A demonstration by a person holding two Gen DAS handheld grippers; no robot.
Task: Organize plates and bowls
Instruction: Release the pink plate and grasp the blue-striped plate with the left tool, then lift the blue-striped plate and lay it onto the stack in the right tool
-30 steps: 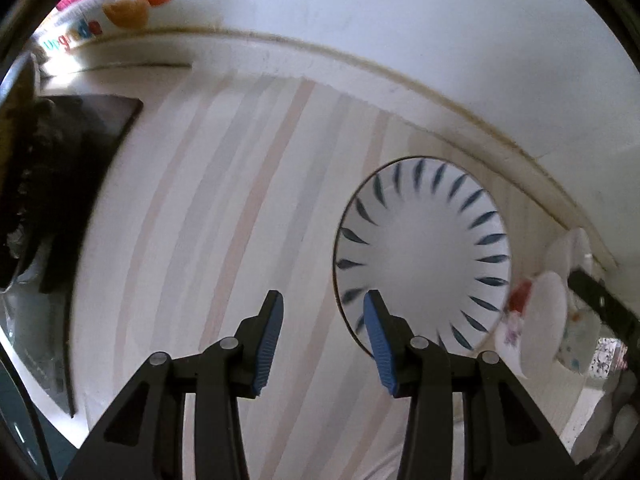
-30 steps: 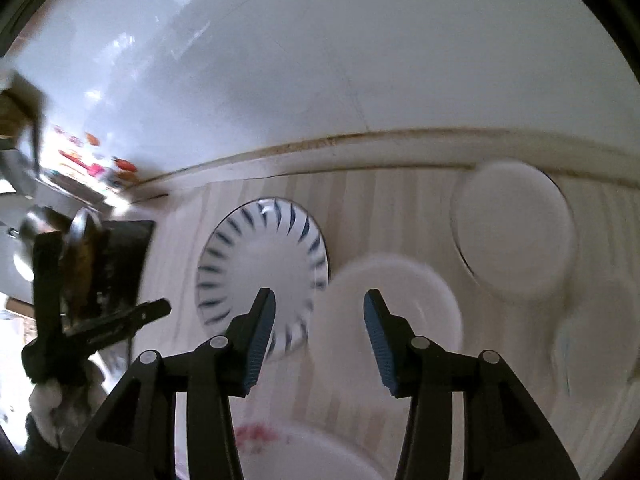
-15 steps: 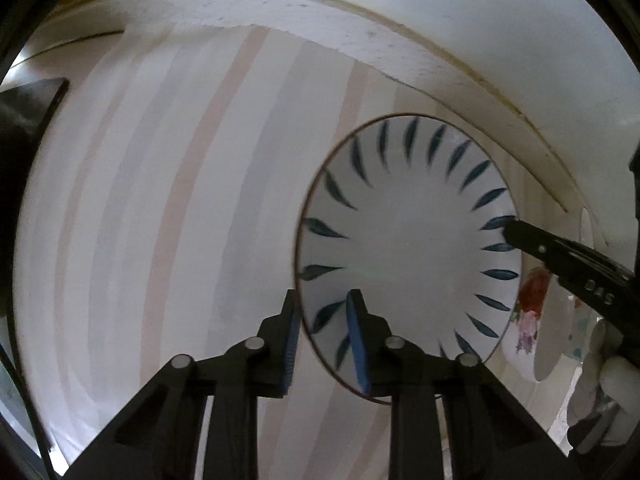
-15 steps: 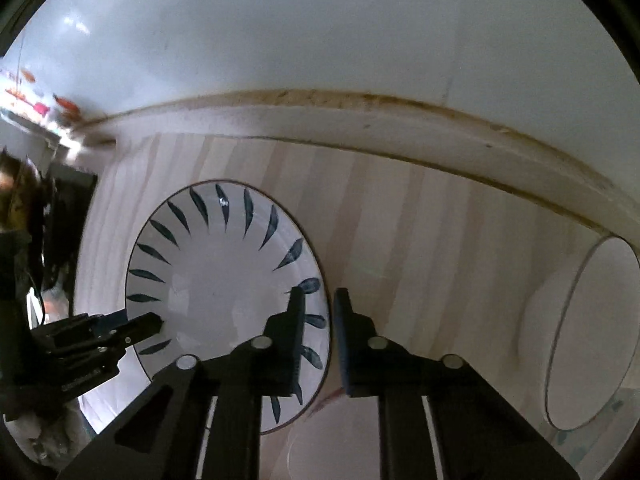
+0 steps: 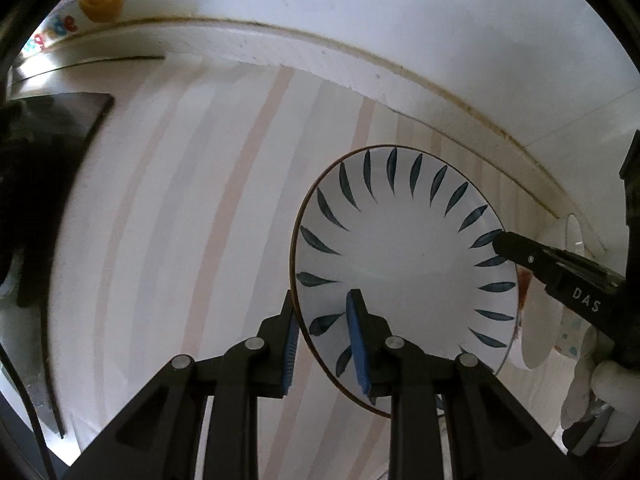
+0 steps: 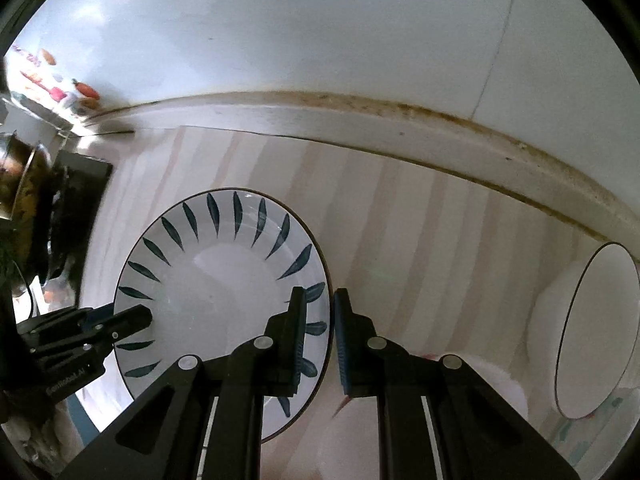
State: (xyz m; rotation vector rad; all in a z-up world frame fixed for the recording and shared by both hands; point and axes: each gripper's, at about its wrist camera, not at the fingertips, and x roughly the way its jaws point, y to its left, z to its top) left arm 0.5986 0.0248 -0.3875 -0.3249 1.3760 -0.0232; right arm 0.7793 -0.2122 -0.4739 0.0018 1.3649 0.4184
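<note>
The round white ceramic plate with dark blue leaf strokes (image 5: 404,264) lies on the striped worktop (image 5: 180,240). Left tongs (image 5: 322,344) and right tongs (image 6: 320,340) each clamp opposite rims. Uneven lifting could tilt the glazed plate and let it slip out.

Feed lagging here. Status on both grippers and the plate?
Left gripper and right gripper shut on leaf-pattern plate, opposite rims. White bowl right, apart.
</note>
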